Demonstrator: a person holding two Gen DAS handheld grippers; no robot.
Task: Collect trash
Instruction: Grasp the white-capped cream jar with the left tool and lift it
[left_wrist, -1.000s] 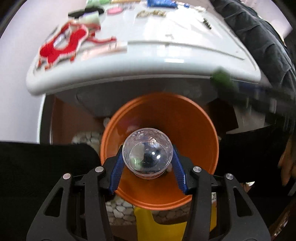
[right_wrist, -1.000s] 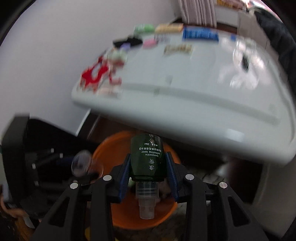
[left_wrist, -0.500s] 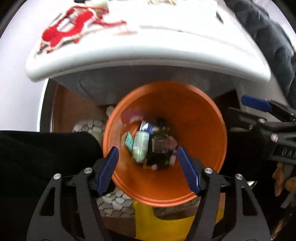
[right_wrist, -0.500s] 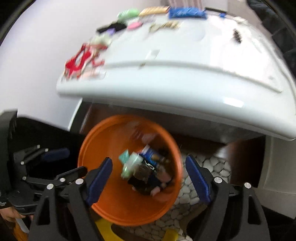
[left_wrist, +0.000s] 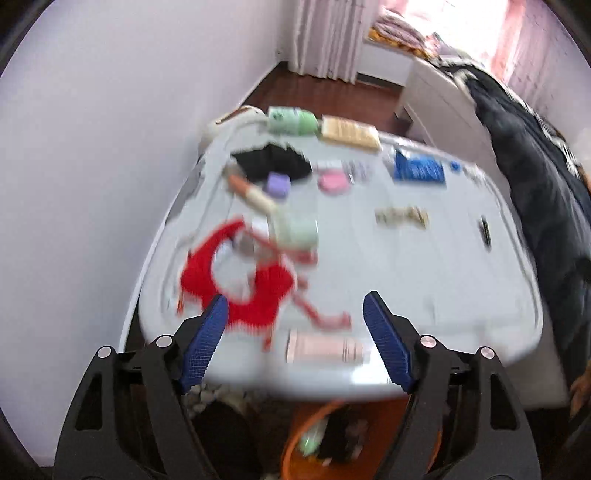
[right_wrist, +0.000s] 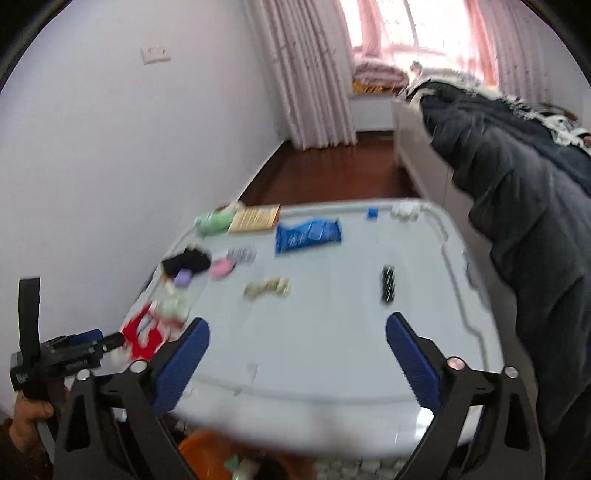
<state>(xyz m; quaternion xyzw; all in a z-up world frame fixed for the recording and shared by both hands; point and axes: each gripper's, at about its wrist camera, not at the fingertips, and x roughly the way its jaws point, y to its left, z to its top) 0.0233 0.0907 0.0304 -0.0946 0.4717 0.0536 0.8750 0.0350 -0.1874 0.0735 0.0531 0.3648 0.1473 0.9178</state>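
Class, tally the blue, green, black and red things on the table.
Blue: 2 (packet, chip)
Green: 2 (far tube, near tube)
Black: 2 (cloth, clip)
Red: 1 (decoration)
Total: 7

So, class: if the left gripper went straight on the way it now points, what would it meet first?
Probably the pink tube at the near edge of the white table, which lies between the open left gripper fingers; blur makes depth uncertain.
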